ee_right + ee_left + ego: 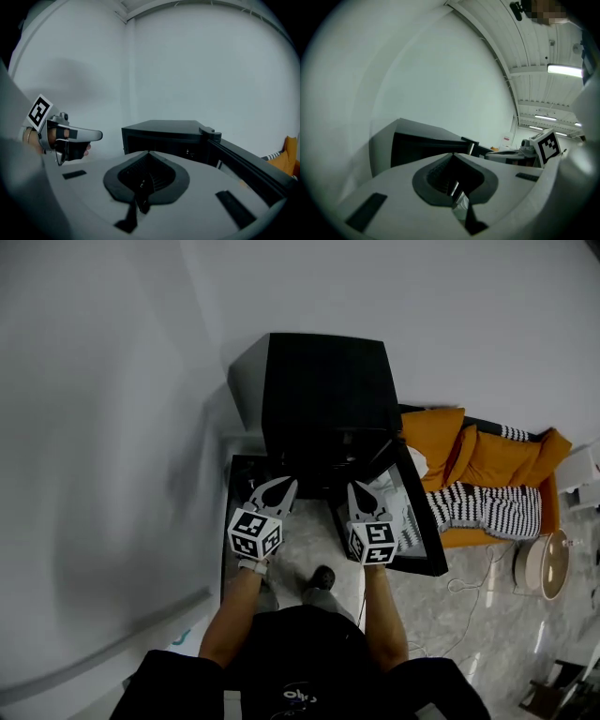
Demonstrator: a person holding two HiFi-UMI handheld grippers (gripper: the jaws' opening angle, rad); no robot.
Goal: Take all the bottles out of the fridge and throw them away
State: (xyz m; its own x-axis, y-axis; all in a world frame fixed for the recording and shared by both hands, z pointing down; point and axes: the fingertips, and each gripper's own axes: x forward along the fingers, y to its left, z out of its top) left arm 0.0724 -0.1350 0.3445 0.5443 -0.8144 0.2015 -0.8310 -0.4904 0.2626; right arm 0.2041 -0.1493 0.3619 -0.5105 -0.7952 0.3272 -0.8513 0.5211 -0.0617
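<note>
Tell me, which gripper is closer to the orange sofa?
Right. The right gripper sits just left of the orange sofa, by the open fridge door; the left gripper is farther left.

An orange sofa (487,457) stands against the white wall (112,427), with a black-and-white striped blanket (487,507) draped over its seat and front. Just past its end, a round white thing (553,563) with a tan top sits on the pale marbled floor (450,634). A thin white cable (469,579) loops over the floor near it. Overhead, long ceiling lights (565,70) glow against a white panelled ceiling (525,42).
</note>
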